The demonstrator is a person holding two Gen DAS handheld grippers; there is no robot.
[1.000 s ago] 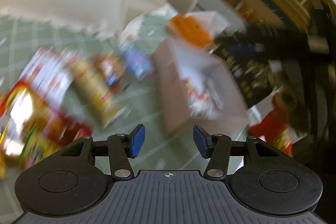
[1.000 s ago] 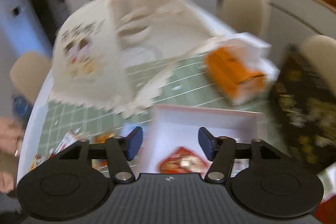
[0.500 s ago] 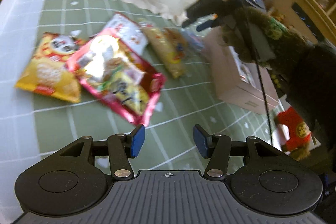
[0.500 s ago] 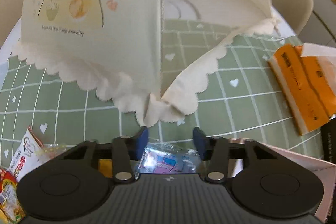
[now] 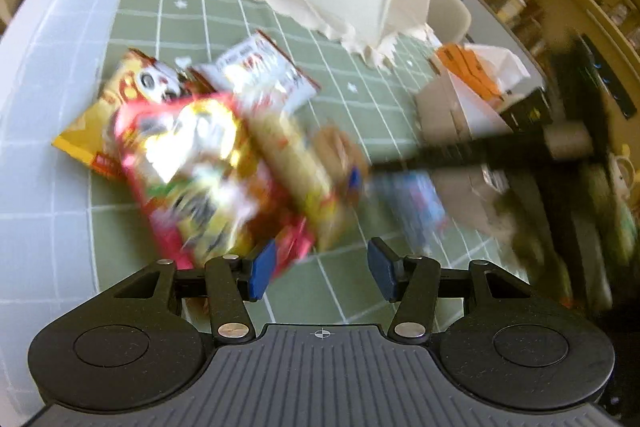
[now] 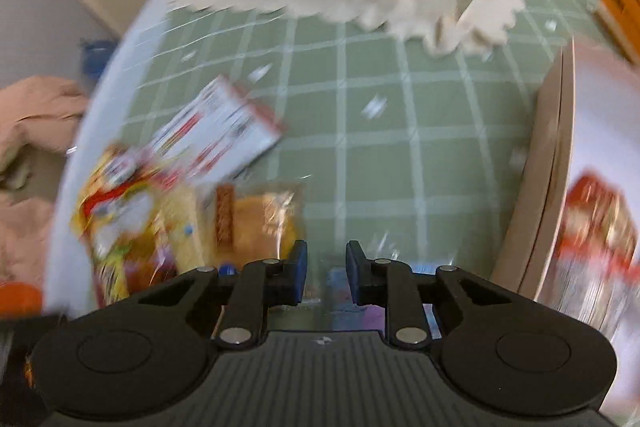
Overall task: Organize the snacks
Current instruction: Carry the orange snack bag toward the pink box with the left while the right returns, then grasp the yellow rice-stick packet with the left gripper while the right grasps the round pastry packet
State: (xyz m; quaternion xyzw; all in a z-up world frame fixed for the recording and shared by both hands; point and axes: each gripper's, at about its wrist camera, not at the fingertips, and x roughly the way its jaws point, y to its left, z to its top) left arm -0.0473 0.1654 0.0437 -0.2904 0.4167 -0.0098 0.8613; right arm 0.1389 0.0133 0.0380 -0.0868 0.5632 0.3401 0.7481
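Foil snack bags (image 5: 192, 163) heap at nine o'clock on the counter (image 5: 60, 187) beyond the released left hand-held gripper (image 5: 320, 269), while the right hand-held gripper (image 6: 326, 273), clenched on a blue packet (image 6: 340, 307), risks a thin pinch slipping short of the box (image 6: 560, 167) at three o'clock.

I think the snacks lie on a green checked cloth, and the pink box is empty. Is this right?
Not quite. The pink box is not empty: the right wrist view shows a red packet inside it. The snacks do lie on the green checked cloth.
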